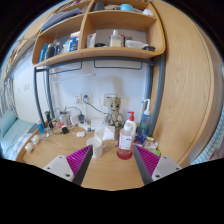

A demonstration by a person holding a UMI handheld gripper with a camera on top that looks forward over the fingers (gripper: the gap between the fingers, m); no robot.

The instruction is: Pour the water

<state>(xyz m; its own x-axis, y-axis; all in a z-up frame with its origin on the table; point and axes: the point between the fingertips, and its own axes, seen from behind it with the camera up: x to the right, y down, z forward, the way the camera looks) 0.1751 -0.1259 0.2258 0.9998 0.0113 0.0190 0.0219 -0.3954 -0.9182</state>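
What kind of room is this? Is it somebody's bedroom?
Probably a dorm or student room. A wooden desk sits under a shelf crowded with bottles and boxes, and a white bottle stands just beyond the open gripper.

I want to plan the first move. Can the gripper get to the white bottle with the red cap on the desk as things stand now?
Probably yes. The gripper is open, and the white bottle with the red cap stands upright on the desk just ahead of the fingers. The wood between them looks bare; a smaller bottle stands close beside it.
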